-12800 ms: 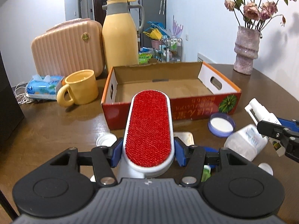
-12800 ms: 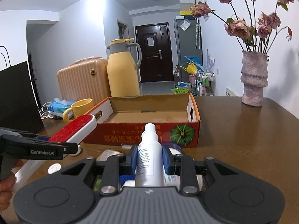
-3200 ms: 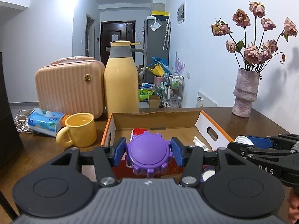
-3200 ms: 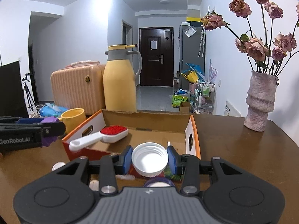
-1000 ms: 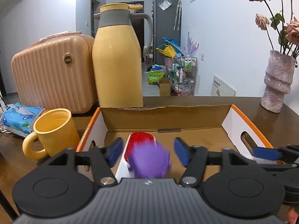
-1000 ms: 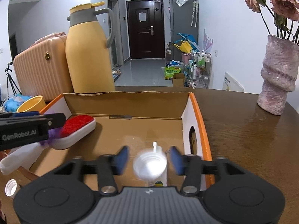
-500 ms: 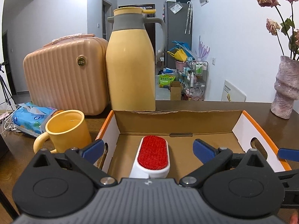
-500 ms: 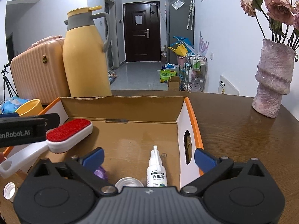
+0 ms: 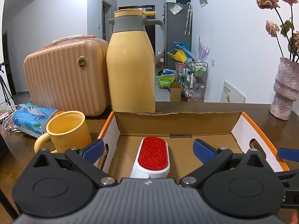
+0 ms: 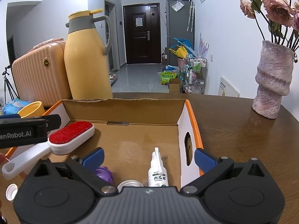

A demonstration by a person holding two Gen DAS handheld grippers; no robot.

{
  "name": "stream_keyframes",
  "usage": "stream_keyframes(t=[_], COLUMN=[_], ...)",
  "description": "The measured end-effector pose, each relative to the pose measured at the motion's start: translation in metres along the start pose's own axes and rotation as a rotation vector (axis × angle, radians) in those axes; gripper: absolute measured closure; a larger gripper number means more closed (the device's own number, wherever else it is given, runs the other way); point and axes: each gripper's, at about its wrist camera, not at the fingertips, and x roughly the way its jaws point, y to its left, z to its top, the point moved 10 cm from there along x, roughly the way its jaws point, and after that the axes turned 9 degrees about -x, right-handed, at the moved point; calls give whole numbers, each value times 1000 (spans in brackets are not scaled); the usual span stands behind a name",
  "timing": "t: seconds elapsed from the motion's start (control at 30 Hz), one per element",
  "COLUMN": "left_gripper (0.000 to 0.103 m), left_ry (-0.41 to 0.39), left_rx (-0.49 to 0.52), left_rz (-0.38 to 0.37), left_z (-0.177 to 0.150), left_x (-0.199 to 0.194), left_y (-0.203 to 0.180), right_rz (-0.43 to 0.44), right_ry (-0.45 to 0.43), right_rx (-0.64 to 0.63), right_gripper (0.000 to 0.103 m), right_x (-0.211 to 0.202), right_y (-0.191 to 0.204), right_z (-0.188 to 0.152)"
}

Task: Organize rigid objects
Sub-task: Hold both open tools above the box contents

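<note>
An open cardboard box (image 9: 175, 120) (image 10: 123, 108) with orange rims sits on the wooden table. Inside lie a red-faced white lint brush (image 9: 152, 155) (image 10: 70, 132), a white spray bottle (image 10: 158, 171), a purple ridged lid (image 10: 103, 174) and a white cap (image 10: 129, 183). My left gripper (image 9: 148, 151) is open and empty above the box's near left part; it also shows in the right wrist view (image 10: 28, 128). My right gripper (image 10: 148, 157) is open and empty above the box's near right part.
A yellow mug (image 9: 66, 130), a blue tissue pack (image 9: 31, 116), a peach case (image 9: 65, 74) and a yellow thermos (image 9: 130, 65) stand left of and behind the box. A pink vase (image 10: 272, 80) stands right. A white cap (image 10: 11, 189) lies on the table at left.
Both grippers opened over the last second, dropping the purple lid and the white cap into the box. Since half a second ago both have barely moved.
</note>
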Motion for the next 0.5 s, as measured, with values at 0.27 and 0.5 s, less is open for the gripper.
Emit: stream_keyframes(t=[0.27,0.5], left_gripper=[0,0], left_ry=[-9,-20], left_rx=[-16,-14], left_rz=[-11,-16], left_z=[3,2], left_x=[-8,-19], left_y=[2,5], right_rz=[3,0], right_ry=[-23,-51], right_rx=[-8,-8], right_gripper=[0,0], right_x=[-9,-21], right_y=[5,6], right_z=[3,2])
